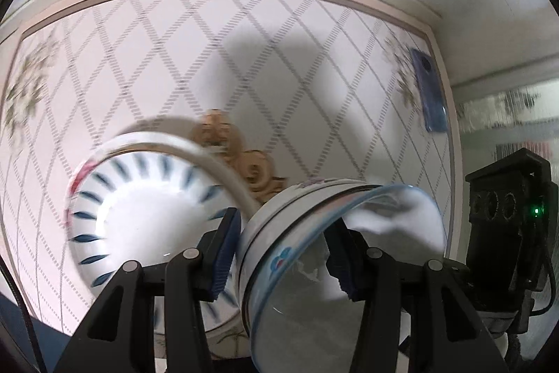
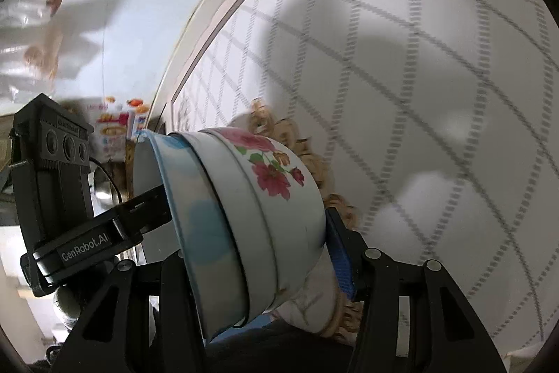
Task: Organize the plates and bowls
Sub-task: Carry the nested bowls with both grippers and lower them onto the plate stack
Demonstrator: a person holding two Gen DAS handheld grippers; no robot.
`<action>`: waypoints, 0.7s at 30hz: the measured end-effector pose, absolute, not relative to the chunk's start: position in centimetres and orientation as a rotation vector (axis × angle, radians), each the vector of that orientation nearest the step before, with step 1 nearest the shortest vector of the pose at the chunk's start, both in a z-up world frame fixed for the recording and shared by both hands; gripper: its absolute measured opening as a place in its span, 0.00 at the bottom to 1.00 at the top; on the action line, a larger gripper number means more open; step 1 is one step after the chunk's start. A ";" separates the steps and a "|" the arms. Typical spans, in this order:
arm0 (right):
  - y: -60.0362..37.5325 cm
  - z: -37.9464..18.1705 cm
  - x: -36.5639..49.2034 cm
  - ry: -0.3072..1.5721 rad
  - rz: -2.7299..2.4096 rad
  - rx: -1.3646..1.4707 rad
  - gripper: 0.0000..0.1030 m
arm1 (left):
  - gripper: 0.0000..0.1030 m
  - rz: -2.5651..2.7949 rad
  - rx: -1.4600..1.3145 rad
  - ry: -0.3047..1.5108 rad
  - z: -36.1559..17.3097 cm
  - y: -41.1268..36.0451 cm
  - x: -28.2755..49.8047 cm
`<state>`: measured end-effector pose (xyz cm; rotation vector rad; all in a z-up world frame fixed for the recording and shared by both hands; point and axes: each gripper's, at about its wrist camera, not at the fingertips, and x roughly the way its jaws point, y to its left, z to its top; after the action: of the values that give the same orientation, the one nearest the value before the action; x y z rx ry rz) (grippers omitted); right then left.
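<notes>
My left gripper (image 1: 284, 254) is shut on a nested stack: a clear glass bowl (image 1: 314, 271) inside a white floral bowl (image 1: 276, 208), held tilted above the table. A white bowl with blue dashes (image 1: 139, 215) lies below to the left, blurred. In the right wrist view the same stack shows on its side: the floral bowl (image 2: 279, 191) with pink flowers and the blue-rimmed glass bowl (image 2: 195, 226). My right gripper (image 2: 258, 250) is shut on the stack, its right pad (image 2: 340, 264) against the floral bowl's base. The left gripper's finger (image 2: 139, 208) reaches into the glass bowl.
The table wears a white cloth with a grey diamond pattern (image 1: 244, 58), and a tan ornament (image 1: 241, 159) marks its middle. A blue phone (image 1: 428, 93) lies near the right edge. Food packets (image 2: 115, 128) stand beyond the table.
</notes>
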<state>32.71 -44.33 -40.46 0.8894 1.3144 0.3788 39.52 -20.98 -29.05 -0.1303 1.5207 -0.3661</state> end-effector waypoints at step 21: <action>-30.5 -44.0 38.8 1.468 0.554 0.736 0.52 | 0.45 -0.151 -0.257 1.514 -31.5 -9.2 39.7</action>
<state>38.82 -30.50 -44.05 0.7357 1.4683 0.5542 39.70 -9.21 -31.51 -0.2569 1.5137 -0.1513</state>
